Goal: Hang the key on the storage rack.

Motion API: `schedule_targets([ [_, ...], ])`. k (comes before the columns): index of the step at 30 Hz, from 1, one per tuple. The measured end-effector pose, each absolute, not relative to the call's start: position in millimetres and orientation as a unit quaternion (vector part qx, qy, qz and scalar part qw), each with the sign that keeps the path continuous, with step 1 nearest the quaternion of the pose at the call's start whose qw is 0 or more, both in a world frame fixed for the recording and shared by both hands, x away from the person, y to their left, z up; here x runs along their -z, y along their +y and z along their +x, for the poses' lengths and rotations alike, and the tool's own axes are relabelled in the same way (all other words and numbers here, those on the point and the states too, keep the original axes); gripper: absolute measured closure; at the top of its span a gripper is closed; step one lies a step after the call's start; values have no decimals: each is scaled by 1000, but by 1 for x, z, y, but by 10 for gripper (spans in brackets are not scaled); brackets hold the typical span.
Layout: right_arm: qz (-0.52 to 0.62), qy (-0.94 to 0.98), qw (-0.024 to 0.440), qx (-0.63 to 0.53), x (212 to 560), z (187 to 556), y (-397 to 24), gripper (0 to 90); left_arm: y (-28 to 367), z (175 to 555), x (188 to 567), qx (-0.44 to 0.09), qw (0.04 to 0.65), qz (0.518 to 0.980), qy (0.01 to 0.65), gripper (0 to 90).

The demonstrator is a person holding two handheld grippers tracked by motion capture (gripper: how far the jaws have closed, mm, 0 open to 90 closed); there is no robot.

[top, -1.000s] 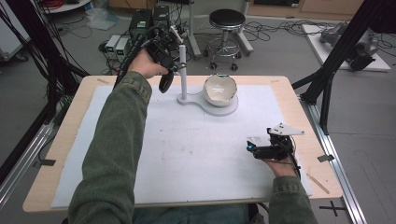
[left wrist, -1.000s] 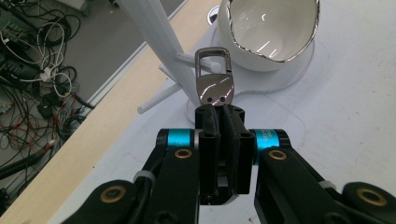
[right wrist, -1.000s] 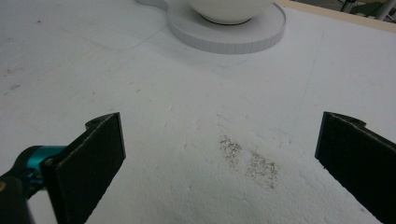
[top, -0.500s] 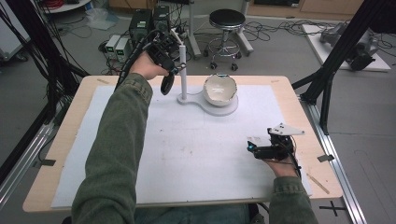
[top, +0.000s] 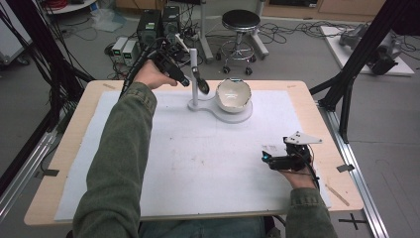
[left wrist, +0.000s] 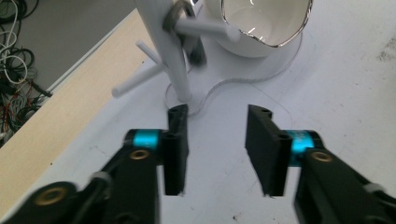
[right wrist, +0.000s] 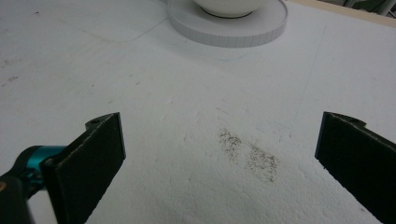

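Right gripper: resting near the table's front right, jaws wide, empty, well apart from the stand. Left gripper: jaws moderately apart, empty, just short of white peg stand. Spoon hangs on a peg, long axis roughly vertical; bowl beyond.

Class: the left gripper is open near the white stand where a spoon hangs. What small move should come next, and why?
Probably ease the left gripper back from the stand: its jaws are open and empty, and the spoon already hangs on a peg beside the bowl.
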State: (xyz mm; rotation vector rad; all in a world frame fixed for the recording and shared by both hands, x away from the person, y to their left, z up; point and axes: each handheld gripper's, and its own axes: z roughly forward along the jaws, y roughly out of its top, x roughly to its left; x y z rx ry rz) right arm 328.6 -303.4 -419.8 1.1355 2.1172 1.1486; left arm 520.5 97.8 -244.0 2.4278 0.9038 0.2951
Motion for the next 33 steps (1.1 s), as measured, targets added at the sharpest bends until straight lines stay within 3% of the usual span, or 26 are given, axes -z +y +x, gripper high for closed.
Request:
schedule_targets([
  [5, 413, 773, 243, -416, 420, 328, -304, 6, 104, 515, 247, -101, 274, 895, 338, 416],
  [12, 413, 774, 245, -412, 420, 327, -303, 6, 112, 503, 249, -100, 283, 894, 332, 332],
  [19, 413, 774, 249, -411, 419, 326, -303, 6, 126, 494, 259, -100, 279, 890, 347, 77],
  [24, 417, 767, 259, -413, 418, 325, -303, 6, 137, 486, 267, -84, 291, 881, 364, 18],
  [33, 417, 766, 263, -411, 418, 325, -303, 6, 160, 468, 280, -81, 319, 866, 376, 17],
])
